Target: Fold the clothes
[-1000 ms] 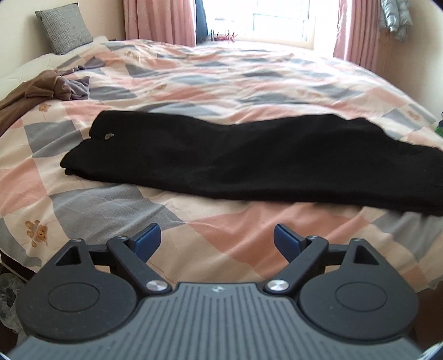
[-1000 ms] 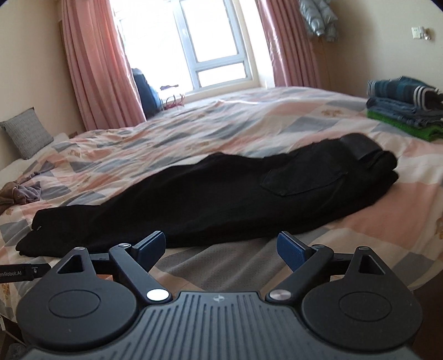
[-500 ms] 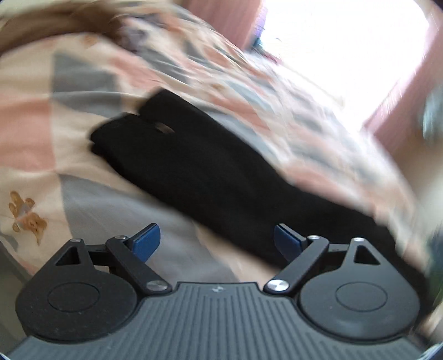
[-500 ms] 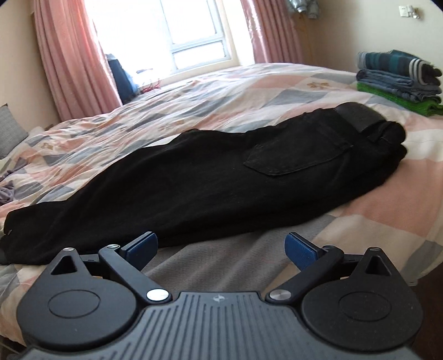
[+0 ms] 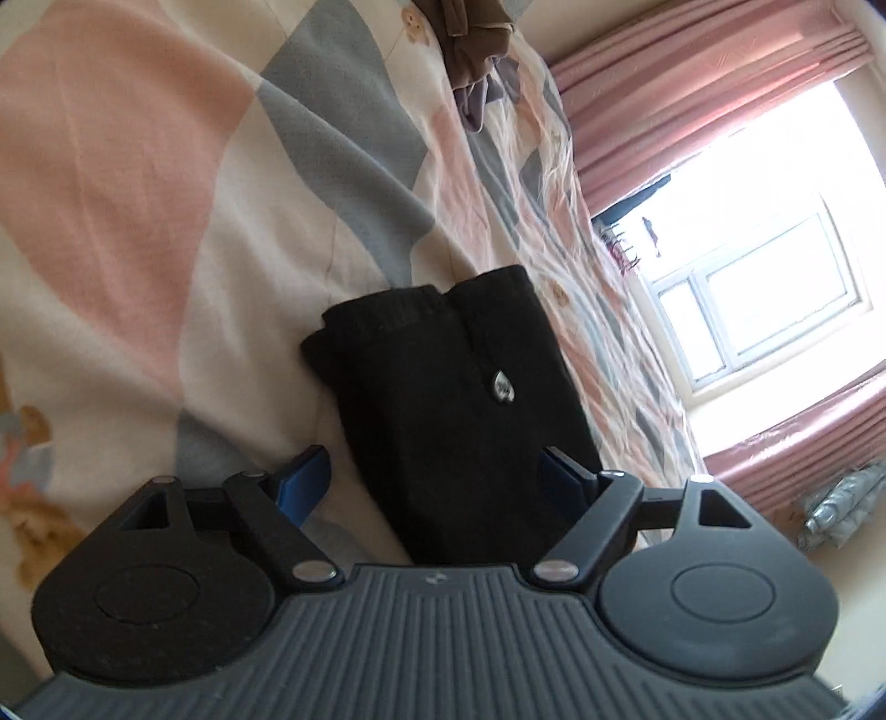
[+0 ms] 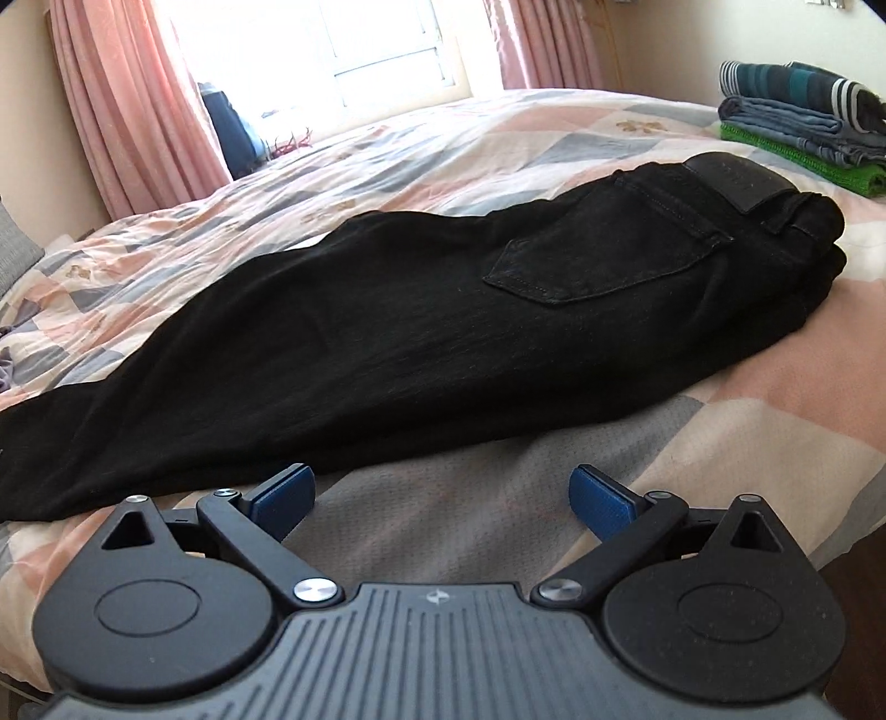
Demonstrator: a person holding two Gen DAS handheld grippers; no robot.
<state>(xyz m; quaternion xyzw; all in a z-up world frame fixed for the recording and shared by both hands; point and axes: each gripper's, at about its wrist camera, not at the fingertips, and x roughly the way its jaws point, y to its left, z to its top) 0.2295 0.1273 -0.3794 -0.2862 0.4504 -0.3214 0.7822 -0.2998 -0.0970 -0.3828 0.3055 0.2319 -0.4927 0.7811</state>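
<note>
Bed (image 6: 498, 487): quilt in pink, grey and cream patches.
Trousers (image 6: 421, 332): black, flat across the near part, waist to the right.
Folded stack (image 6: 803, 127): far right corner.
Brown garment (image 5: 470, 44): crumpled, far from the hems.

Bedroom: bed (image 6: 554, 127) under a patchwork quilt (image 5: 138, 183) of pink, grey and cream patches, some with teddy bear prints. Bright overexposed window (image 6: 387, 44) behind it, white frame, pink curtains (image 6: 138, 111) on both sides, cream walls (image 6: 692, 39). Daylight is the only visible light source; a grey cushion (image 6: 16, 255) sits at the far left edge.
</note>
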